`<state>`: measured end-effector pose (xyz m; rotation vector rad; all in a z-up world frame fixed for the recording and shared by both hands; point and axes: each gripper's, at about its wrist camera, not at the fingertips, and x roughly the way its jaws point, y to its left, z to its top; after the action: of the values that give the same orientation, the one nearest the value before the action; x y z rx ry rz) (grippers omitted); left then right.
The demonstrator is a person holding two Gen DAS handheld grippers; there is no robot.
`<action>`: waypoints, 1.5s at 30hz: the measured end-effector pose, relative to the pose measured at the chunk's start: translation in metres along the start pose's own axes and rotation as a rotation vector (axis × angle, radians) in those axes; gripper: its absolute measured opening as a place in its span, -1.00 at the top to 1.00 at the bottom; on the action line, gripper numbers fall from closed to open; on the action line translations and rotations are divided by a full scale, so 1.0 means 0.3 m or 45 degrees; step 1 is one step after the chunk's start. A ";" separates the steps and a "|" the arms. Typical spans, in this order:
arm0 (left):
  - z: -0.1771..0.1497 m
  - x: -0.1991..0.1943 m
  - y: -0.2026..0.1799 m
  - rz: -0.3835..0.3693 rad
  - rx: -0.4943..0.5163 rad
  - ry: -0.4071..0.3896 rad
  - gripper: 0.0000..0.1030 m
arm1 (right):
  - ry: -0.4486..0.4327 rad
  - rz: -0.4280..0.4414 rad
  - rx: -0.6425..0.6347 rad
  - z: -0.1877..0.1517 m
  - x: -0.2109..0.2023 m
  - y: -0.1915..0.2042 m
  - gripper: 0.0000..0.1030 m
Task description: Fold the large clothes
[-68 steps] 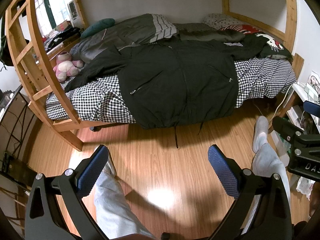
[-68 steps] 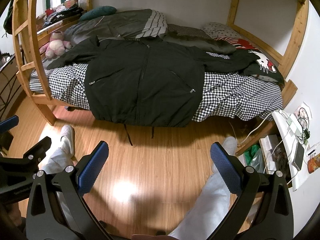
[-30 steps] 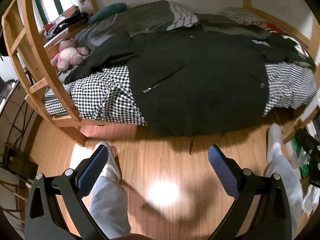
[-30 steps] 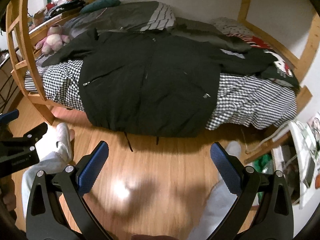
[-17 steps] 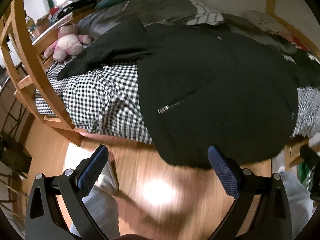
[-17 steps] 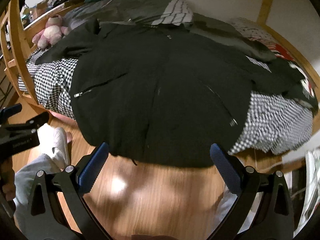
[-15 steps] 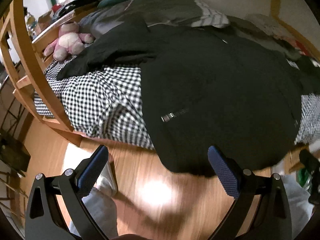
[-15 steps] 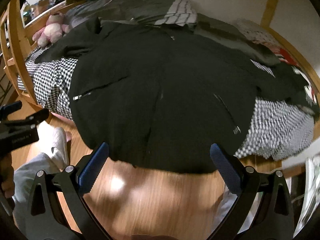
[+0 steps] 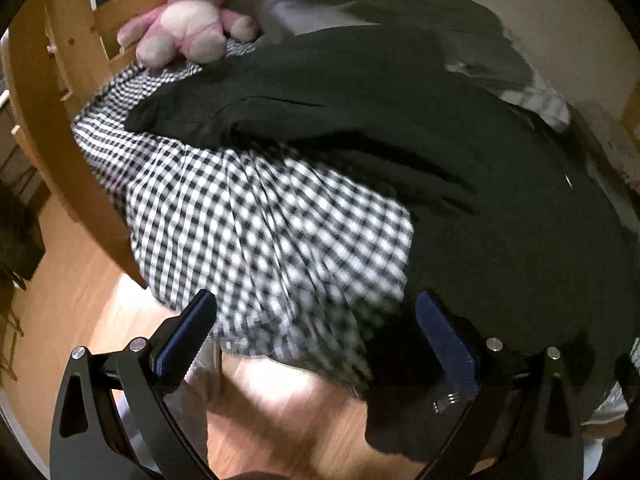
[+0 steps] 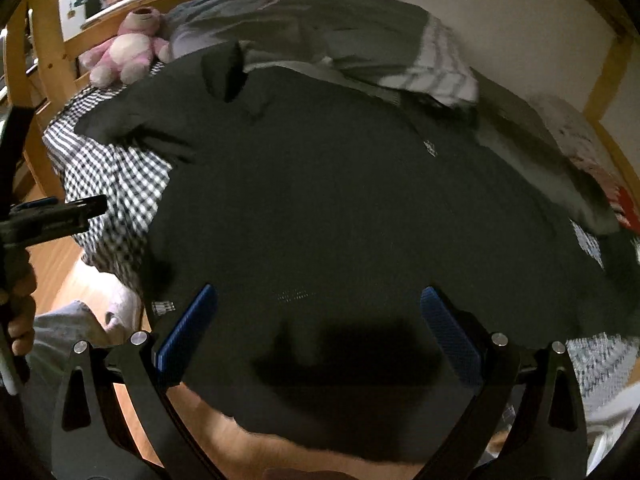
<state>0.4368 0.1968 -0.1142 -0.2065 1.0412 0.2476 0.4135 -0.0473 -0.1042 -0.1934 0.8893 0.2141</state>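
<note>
Black jacket (image 10: 340, 200) lies spread front-up across the bed, over the checked sheet (image 9: 248, 220). Its hem hangs past the bed's near edge toward the wooden floor (image 9: 72, 312). One sleeve (image 9: 224, 112) runs out toward the pink plush toy (image 9: 184, 32) by the wooden bed frame (image 9: 80, 120). A grey striped quilt (image 10: 360, 36) is bunched behind the collar.

Left tongs (image 9: 316, 340): jaws wide apart, nothing between them, poised over the sheet just beside the jacket's side edge. Right tongs (image 10: 316, 332): also wide open and empty, over the lower front of the jacket near the hem. Both views are motion-blurred; fine detail is soft.

Handling, as a judgement:
- Fabric looks limp and fairly thick, maybe lined. It will sag and drape, not hold a crease by itself.
- Likely smooth-faced, so a shallow pinch may slip; take a deep bite through the layers.
- Bulky rather than heavy. The hanging hem will drag the body floorward if one side is lifted alone.
- Metal zipper pulls (image 10: 163, 306) show faintly near the lower edge; avoid clamping on hardware.

Best holds: the sleeve cuff or the shoulder seam for the left, the hem corner for the right, where stitched edges give the pads (image 10: 448, 332) something firm.
</note>
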 end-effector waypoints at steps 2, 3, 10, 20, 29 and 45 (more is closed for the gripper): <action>0.064 0.044 0.043 -0.014 -0.048 0.005 -0.91 | -0.014 0.032 -0.023 0.054 0.052 0.033 -0.95; 0.113 0.079 0.079 -0.018 -0.089 -0.005 -0.91 | -0.020 0.045 -0.034 0.075 0.071 0.047 -0.95; 0.317 0.261 0.307 -0.210 -0.359 -0.035 -0.91 | -0.026 0.097 -0.184 0.263 0.251 0.210 -0.95; 0.483 0.382 0.525 -0.509 -0.677 -0.185 -0.91 | -0.341 0.055 -0.655 0.347 0.337 0.561 -0.95; 0.475 0.461 0.685 -0.851 -1.147 -0.300 -0.91 | -0.500 -0.067 -0.971 0.320 0.454 0.826 -0.95; 0.336 0.393 0.489 -0.611 -1.183 0.017 -0.90 | -0.462 0.097 -0.860 0.325 0.468 0.738 -0.95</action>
<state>0.5329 0.3775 -0.1748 -1.2787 0.7951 0.2765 0.5134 0.2049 -0.1716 -0.7243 0.4368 0.5998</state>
